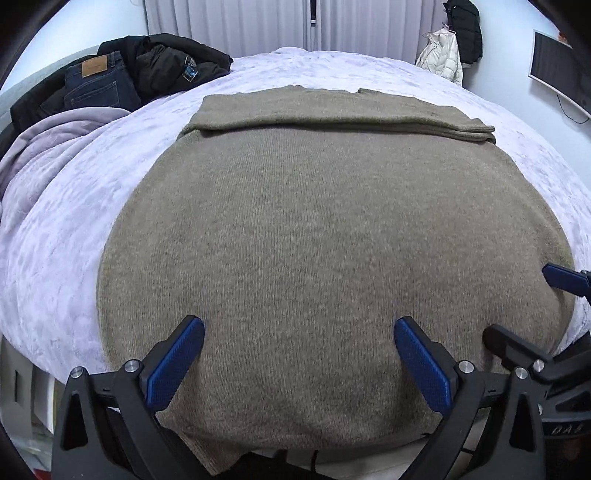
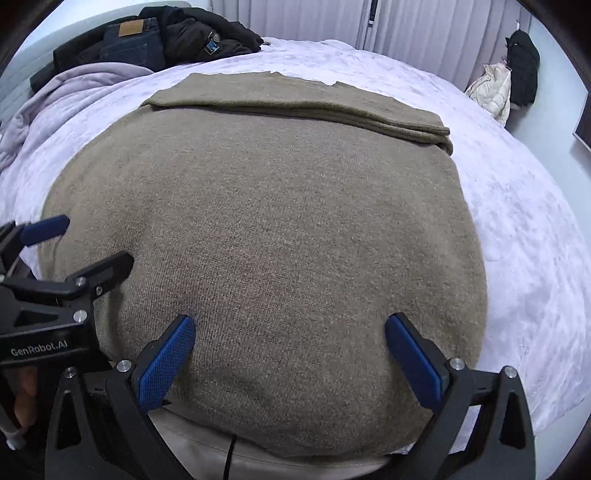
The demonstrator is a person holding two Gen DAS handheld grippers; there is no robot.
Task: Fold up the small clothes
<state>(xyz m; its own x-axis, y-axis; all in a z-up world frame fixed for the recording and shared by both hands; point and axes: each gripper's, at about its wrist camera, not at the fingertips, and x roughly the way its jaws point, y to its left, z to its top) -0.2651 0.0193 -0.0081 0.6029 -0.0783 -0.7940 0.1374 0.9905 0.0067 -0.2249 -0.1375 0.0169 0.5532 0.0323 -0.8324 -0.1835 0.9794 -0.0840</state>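
An olive-brown knitted sweater [image 1: 314, 229] lies flat on the bed [image 1: 66, 221], spread across the middle of the pale lilac bedspread with its near hem hanging just over the bed's front edge. At its far end a band of the same knit [image 1: 332, 114] is folded across the body from side to side, its doubled edge ending in a blunt corner on the right. The broad middle of the garment is smooth and uncreased.

The left claw [image 1: 299, 347] hovers over the near part of the sweater with its two blue-padded fingers [image 1: 173, 365] spread wide apart, gripping nothing. The right claw [image 2: 290, 343] is held the same way just beside it, jaws wide open over the near right part of the knit, its pads [image 2: 413, 362] empty. Each claw appears at the edge of the other's view: the right claw's blue tip shows at the far right of the left wrist view, and the left claw's black frame, marked "GenRobot.AI", fills the lower left of the right wrist view. Part of a hand [image 2: 24, 398] shows below that frame.

Beyond the sweater, a rumpled lilac blanket [image 1: 44, 147] is bunched at the bed's left side. Behind it lie dark blue jeans [image 1: 99, 81] and a black jacket [image 1: 173, 55]. White curtains [image 1: 258, 22] hang along the far wall, and a cream coat [image 1: 443, 59] and a black coat [image 1: 467, 33] hang at the right.
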